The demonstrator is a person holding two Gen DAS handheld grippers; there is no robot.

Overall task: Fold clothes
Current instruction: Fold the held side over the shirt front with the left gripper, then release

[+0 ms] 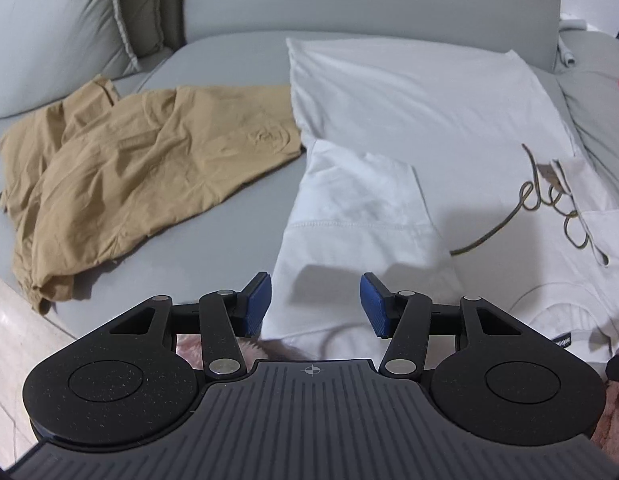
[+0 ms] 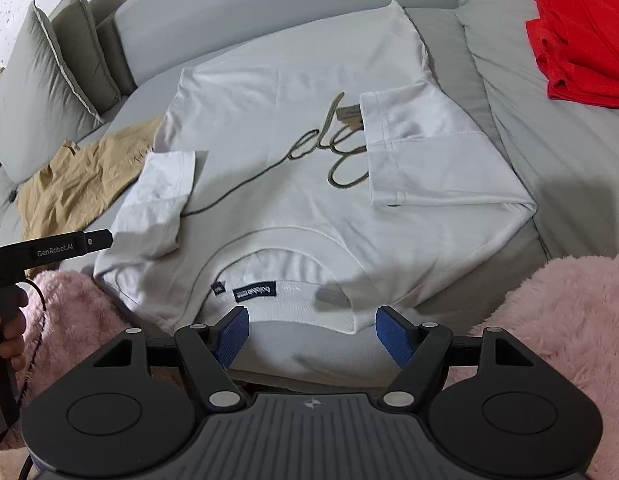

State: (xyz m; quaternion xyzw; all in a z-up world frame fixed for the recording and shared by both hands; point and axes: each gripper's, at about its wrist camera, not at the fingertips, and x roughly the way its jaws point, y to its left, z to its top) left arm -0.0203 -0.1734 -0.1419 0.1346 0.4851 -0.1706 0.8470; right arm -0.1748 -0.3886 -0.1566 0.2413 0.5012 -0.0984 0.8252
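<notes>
A white T-shirt (image 1: 409, 120) (image 2: 289, 80) with dark script lettering lies front up on the grey sofa seat (image 1: 237, 52). Its collar (image 2: 293, 292) is at the near edge. The left sleeve (image 1: 361, 196) (image 2: 161, 196) and the right sleeve (image 2: 429, 148) are both folded in over the body. My left gripper (image 1: 315, 304) is open above the shirt's left shoulder edge, with nothing between its blue pads. My right gripper (image 2: 313, 336) hangs open just over the collar, also holding nothing. In the right wrist view, the left gripper's black body (image 2: 49, 248) shows at the left edge, held by a hand (image 2: 9, 320).
A crumpled tan garment (image 1: 129, 160) (image 2: 81, 184) lies left of the shirt. A red garment (image 2: 577, 40) sits on the grey cover at the far right. Grey cushions (image 1: 57, 28) (image 2: 41, 92) lean at the back left. Pink fluffy fabric (image 2: 569, 320) borders the near edge.
</notes>
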